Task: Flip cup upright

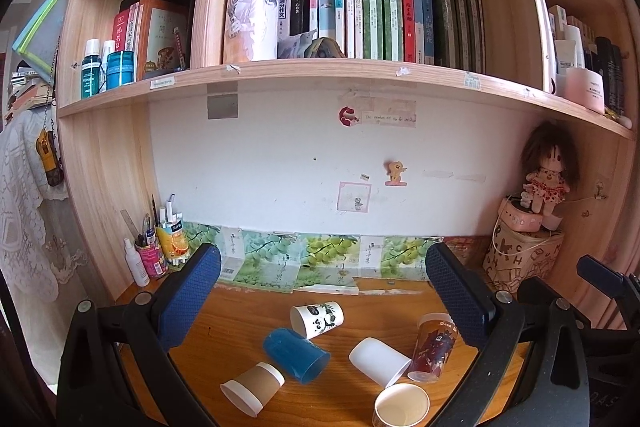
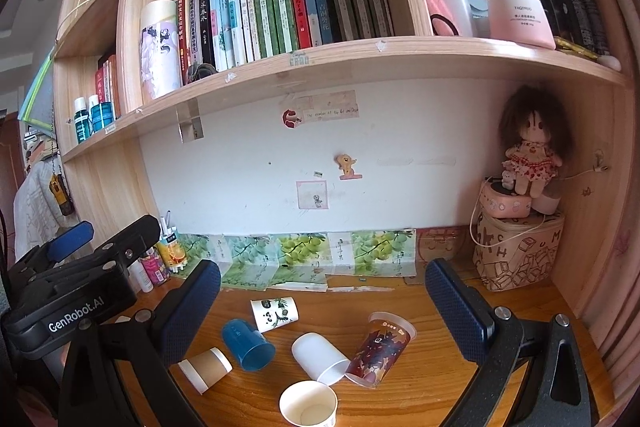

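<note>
Several cups lie on their sides on the wooden desk (image 1: 224,315): a panda-print paper cup (image 1: 317,319), a blue plastic cup (image 1: 295,354), a brown-sleeved paper cup (image 1: 252,387), a plain white cup (image 1: 379,361) and a dark red printed cup (image 1: 434,351). One paper cup (image 1: 401,406) stands upright at the front. The same cups show in the right wrist view: panda (image 2: 274,313), blue (image 2: 248,344), brown (image 2: 205,367), white (image 2: 320,357), red (image 2: 380,347), upright (image 2: 309,405). My left gripper (image 1: 322,301) is open and empty above them. My right gripper (image 2: 322,307) is open and empty too.
A pen holder and bottles (image 1: 154,247) stand at the back left. A patterned box with a pink case and doll (image 1: 524,255) fills the back right corner. Grape-print papers (image 1: 320,259) lean on the wall. A bookshelf (image 1: 320,75) hangs above. The other gripper (image 2: 72,287) is at left.
</note>
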A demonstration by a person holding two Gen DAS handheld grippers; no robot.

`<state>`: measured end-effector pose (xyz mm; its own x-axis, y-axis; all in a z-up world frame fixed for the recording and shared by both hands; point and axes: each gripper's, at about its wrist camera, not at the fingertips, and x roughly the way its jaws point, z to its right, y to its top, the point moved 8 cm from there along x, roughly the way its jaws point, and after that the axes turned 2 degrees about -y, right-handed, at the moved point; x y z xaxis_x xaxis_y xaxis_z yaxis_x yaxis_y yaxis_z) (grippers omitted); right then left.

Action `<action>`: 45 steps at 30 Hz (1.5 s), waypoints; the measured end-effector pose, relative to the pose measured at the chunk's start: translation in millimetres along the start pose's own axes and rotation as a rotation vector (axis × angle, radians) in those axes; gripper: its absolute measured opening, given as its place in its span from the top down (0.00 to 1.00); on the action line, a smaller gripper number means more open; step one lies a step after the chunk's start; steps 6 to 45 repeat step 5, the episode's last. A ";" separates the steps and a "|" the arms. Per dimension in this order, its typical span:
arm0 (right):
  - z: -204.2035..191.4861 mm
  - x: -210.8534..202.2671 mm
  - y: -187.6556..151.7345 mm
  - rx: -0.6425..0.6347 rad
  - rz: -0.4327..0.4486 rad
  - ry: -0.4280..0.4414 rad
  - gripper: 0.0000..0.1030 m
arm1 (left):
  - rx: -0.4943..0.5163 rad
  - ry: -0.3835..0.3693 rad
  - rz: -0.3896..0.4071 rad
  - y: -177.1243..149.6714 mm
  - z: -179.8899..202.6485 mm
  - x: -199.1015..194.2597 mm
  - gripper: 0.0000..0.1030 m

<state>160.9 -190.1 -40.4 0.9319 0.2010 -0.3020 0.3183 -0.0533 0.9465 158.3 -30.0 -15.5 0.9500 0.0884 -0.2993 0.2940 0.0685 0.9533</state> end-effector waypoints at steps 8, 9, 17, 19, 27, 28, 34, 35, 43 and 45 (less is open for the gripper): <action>1.3 10.0 -0.1 -0.002 -0.019 0.025 0.00 | -0.010 0.019 -0.018 -2.1 0.0 5.5 0.01; 1.3 10.0 -0.1 -0.002 -0.019 0.025 0.00 | -0.010 0.019 -0.018 -2.1 0.0 5.5 0.01; 1.3 10.0 -0.1 -0.002 -0.019 0.025 0.00 | -0.010 0.019 -0.018 -2.1 0.0 5.5 0.01; 1.3 10.0 -0.1 -0.002 -0.019 0.025 0.00 | -0.010 0.019 -0.018 -2.1 0.0 5.5 0.01; 1.3 10.0 -0.1 -0.002 -0.019 0.025 0.00 | -0.010 0.019 -0.018 -2.1 0.0 5.5 0.01; 1.3 10.0 -0.1 -0.002 -0.019 0.025 0.00 | -0.010 0.019 -0.018 -2.1 0.0 5.5 0.01; 1.3 10.0 -0.1 -0.002 -0.019 0.025 0.00 | -0.010 0.019 -0.018 -2.1 0.0 5.5 0.01; 1.3 10.0 -0.1 -0.002 -0.019 0.025 0.00 | -0.010 0.019 -0.018 -2.1 0.0 5.5 0.01; 1.3 10.0 -0.1 -0.002 -0.019 0.025 0.00 | -0.010 0.019 -0.018 -2.1 0.0 5.5 0.01; 1.3 10.0 -0.1 -0.002 -0.019 0.025 0.00 | -0.010 0.019 -0.018 -2.1 0.0 5.5 0.01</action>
